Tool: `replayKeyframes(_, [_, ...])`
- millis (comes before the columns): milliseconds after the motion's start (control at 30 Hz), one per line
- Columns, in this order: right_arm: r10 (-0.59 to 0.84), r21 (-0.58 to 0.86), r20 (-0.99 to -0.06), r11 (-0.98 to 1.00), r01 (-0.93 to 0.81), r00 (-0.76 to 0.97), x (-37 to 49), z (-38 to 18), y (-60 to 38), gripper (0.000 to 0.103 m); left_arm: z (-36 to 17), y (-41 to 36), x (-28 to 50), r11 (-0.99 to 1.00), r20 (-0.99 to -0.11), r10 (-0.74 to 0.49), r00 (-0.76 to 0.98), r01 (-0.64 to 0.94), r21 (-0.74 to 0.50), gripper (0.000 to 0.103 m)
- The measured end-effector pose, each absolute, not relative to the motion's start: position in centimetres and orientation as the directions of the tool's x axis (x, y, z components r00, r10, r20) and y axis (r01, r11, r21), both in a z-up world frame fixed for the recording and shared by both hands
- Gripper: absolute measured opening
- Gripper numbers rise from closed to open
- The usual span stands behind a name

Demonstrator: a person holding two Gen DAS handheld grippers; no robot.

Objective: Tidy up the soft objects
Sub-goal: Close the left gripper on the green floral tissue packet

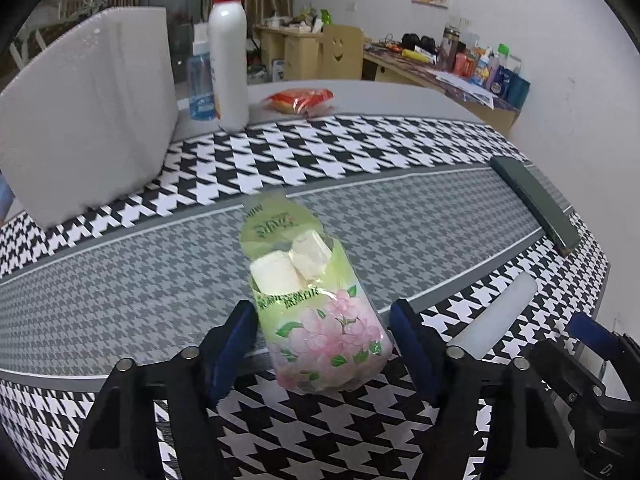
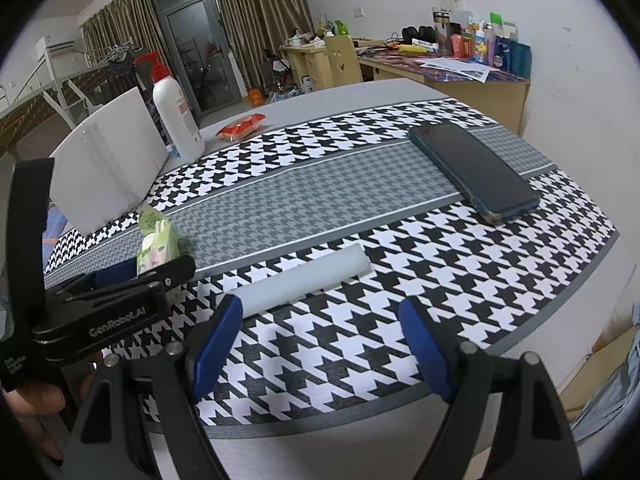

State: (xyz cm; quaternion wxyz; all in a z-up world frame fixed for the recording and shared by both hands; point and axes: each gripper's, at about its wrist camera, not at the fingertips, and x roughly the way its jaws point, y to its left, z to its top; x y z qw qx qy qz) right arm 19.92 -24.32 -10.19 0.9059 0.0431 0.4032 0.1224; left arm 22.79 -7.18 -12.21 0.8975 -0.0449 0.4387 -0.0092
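I take the green, flower-printed plastic pack of white tissues [image 1: 316,304] as my landmark; it lies on the houndstooth-patterned table mat [image 1: 120,280], its near end on the black-and-white border and its far end on the grey middle band. My left gripper [image 1: 324,336] has its blue-padded fingers spread wide on either side of that pack, with a gap showing on each side, so it grips nothing. My right gripper [image 2: 320,340] is just to the right of the pack, fingers likewise wide apart over bare mat, holding nothing. Between the pack and the right gripper's far side lies a white foam cylinder [image 2: 304,280], on its side on the border. Behind and left of the pack stands a white foam block [image 1: 88,112]; behind it, a white pump bottle with a red top [image 1: 228,52] and a red snack packet [image 1: 298,100]. Far right of the pack lies a dark smartphone [image 2: 472,168].
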Motion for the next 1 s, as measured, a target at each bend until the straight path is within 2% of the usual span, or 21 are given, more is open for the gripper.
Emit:
replayKeyframes(233, [0.252, 0.184, -0.734, 0.968, -0.173, 0.631, 20.2, -10.8, -24.5, 0.084, -12.3, -7.6, 22.9, 0.998, -0.772, -0.047, 0.634, 0.000, -0.061, 0.047])
replayKeyframes(300, [0.251, 0.183, -0.736, 0.968, -0.172, 0.629, 20.2, -10.9, -24.4, 0.084, -12.3, -7.6, 22.9, 0.998, -0.766, -0.052, 0.640, 0.008, -0.061, 0.045])
replayKeyframes(367, [0.251, 0.184, -0.739, 0.968, -0.171, 0.626, 20.1, -11.0, -24.4, 0.084, -12.3, -7.5, 22.9, 0.998, -0.765, -0.060, 0.641, 0.013, -0.067, 0.037])
replayKeyframes(633, [0.257, 0.208, -0.747, 0.966, -0.152, 0.614, 20.2, -11.4, -23.9, 0.084, -11.8, -6.3, 22.3, 0.994, -0.756, -0.090, 0.649, 0.006, -0.113, 0.034])
replayKeyframes(1000, [0.229, 0.236, -0.760, 0.969, -0.070, 0.608, 21.0, -11.3, -22.6, 0.084, -9.4, -5.2, 19.9, 0.996, -0.692, -0.084, 0.717, 0.042, -0.078, 0.034])
